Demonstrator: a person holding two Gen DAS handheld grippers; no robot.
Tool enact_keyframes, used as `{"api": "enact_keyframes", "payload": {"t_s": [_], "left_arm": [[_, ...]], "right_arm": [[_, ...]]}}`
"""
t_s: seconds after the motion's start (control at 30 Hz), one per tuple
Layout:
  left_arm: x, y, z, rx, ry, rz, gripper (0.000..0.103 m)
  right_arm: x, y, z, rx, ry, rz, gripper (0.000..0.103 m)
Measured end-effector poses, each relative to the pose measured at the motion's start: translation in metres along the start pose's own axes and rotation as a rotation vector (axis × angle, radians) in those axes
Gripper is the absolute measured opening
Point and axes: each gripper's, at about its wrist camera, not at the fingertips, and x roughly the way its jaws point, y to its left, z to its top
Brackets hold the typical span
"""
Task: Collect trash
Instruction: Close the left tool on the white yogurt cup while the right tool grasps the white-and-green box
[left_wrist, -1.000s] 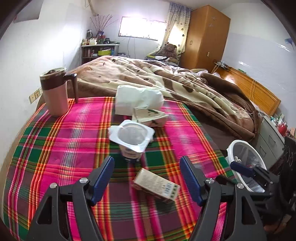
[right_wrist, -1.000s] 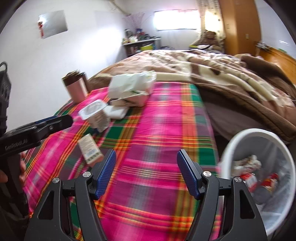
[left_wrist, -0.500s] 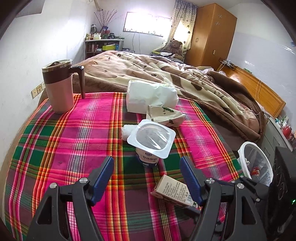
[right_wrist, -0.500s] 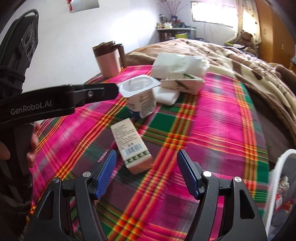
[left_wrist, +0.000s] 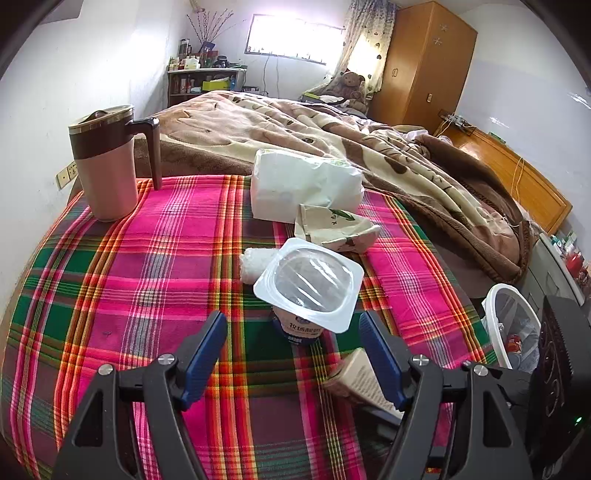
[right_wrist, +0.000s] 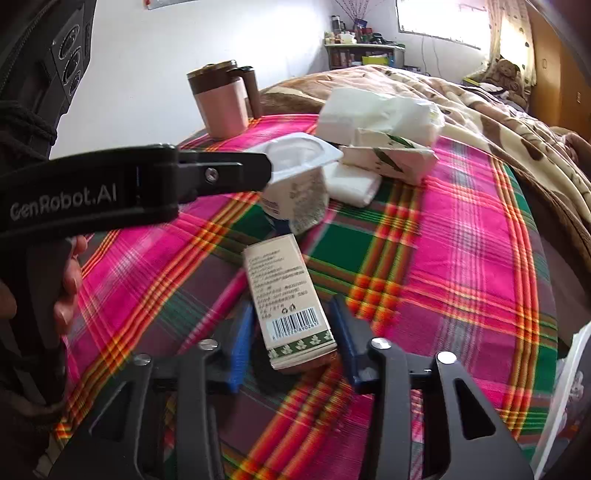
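Carton (right_wrist: 288, 299) lies flat on the plaid tablecloth (right_wrist: 461, 236), between the parted fingers of the right gripper (right_wrist: 291, 341), not yet clamped. Left gripper (left_wrist: 291, 354) hovers spread wide just short of the yogurt cup (left_wrist: 308, 284). Bin (left_wrist: 511, 325) sits far right.

Left gripper (left_wrist: 293, 354) jaws wide; right gripper (right_wrist: 291, 339) jaws narrower.

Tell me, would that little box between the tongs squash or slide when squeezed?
The box looks like thin printed card, so probably light and may dent under a hard squeeze. Lying flat on the cloth, it shouldn't roll. The right tongs straddle it, apparently not yet clamped.
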Motion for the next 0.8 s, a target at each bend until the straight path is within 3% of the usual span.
{"api": "enact_keyframes", "payload": {"t_s": [0.2,0.43,0.8], "left_arm": [[0.008,-0.002,0.003,0.01,0.008,-0.003,0.076],[0.024,-0.004,0.006,0.022,0.03,0.003,0.077],[0.051,-0.006,0.009,0.036,0.059,0.017,0.077]], "right_arm": [[-0.009,-0.02,-0.003,0.06,-0.013,-0.053,0.035],[-0.013,-0.052,-0.001,0.178,-0.026,-0.206,0.035],[-0.011,-0.068,0.003,0.244,-0.044,-0.211,0.035]]}}
